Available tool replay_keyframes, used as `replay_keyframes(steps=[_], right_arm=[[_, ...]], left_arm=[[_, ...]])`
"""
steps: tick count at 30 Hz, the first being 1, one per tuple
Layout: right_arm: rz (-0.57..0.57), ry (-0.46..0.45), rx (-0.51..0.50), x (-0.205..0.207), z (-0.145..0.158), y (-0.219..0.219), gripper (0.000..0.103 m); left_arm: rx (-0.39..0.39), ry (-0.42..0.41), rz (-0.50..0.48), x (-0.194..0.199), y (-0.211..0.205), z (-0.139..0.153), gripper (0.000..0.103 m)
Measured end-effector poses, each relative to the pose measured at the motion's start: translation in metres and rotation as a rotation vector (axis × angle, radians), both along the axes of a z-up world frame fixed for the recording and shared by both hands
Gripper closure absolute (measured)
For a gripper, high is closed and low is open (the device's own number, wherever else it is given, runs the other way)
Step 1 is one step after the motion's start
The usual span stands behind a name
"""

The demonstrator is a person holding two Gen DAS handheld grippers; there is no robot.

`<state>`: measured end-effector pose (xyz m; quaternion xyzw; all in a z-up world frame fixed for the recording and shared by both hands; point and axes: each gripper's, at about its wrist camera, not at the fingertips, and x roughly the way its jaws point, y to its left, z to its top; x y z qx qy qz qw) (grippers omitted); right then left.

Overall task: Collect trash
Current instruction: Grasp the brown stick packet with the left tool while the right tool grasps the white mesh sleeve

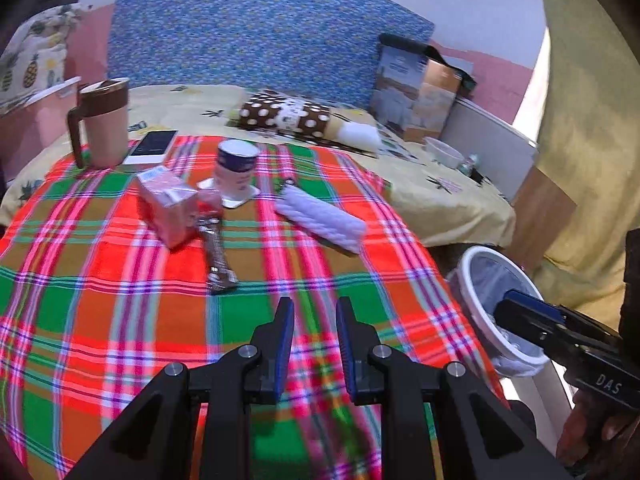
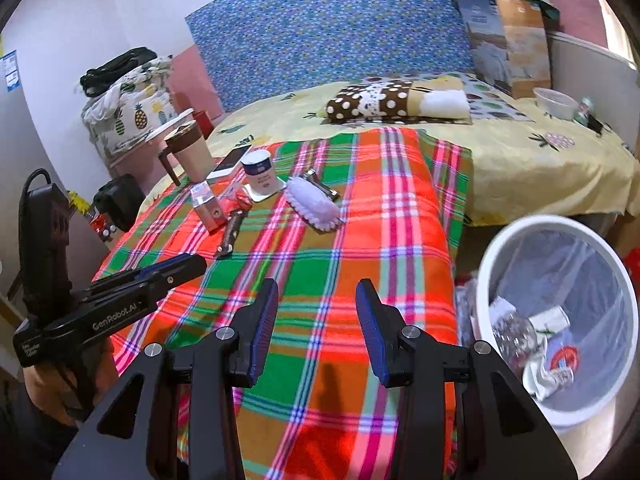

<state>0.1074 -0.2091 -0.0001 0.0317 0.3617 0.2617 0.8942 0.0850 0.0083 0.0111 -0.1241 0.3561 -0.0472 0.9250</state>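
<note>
On the plaid cloth (image 1: 132, 312) lie a pink carton (image 1: 168, 204), a brown snack wrapper (image 1: 216, 252), a crumpled red wrapper (image 1: 210, 200) and an upturned yogurt cup (image 1: 236, 172). My left gripper (image 1: 314, 312) hovers over the cloth in front of them, open by a narrow gap with nothing in it. My right gripper (image 2: 317, 286) is open wider and empty, over the cloth's right side, beside the white bin (image 2: 560, 224). The bin holds a plastic bottle (image 2: 516, 332) and scraps. The carton (image 2: 208, 208) and wrapper (image 2: 232, 232) lie far ahead to the left.
A white brush (image 1: 320, 216), a brown-lidded mug (image 1: 104, 120) and a phone (image 1: 152, 144) also sit on the cloth. Behind is a yellow bedsheet (image 2: 540, 168) with a dotted pillow (image 2: 376, 102), a paper bag (image 2: 508, 40) and a bowl (image 2: 556, 102). The bin (image 1: 472, 264) stands off the bed's right edge.
</note>
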Motion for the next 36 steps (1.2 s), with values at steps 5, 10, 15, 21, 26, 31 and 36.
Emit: replay_keyframes(steps=[5,10,15,21,26,31,36], right_arm=[[0.034,-0.011,-0.010,0.011,0.002,0.013,0.060],[0.054,-0.013,-0.025,0.022,0.001,0.022,0.060],[0.073,-0.011,-0.045,0.035,-0.002,0.030,0.060],[0.090,0.007,-0.065,0.055,-0.010,0.037,0.060],[0.101,0.022,-0.090,0.072,-0.017,0.044,0.060],[0.107,0.034,-0.115,0.087,-0.024,0.049,0.060],[0.101,0.051,-0.129,0.101,-0.032,0.055,0.060]], left_arm=[[0.012,0.003,0.050,0.011,0.019,0.000,0.082],[0.022,0.016,0.093,0.025,0.036,-0.002,0.082],[0.015,0.031,0.129,0.041,0.049,-0.011,0.067],[0.014,0.064,0.134,0.062,0.052,-0.025,0.067],[0.015,0.089,0.154,0.077,0.056,-0.037,0.067],[0.009,0.113,0.165,0.088,0.060,-0.047,0.067],[0.008,0.139,0.154,0.096,0.060,-0.058,0.067]])
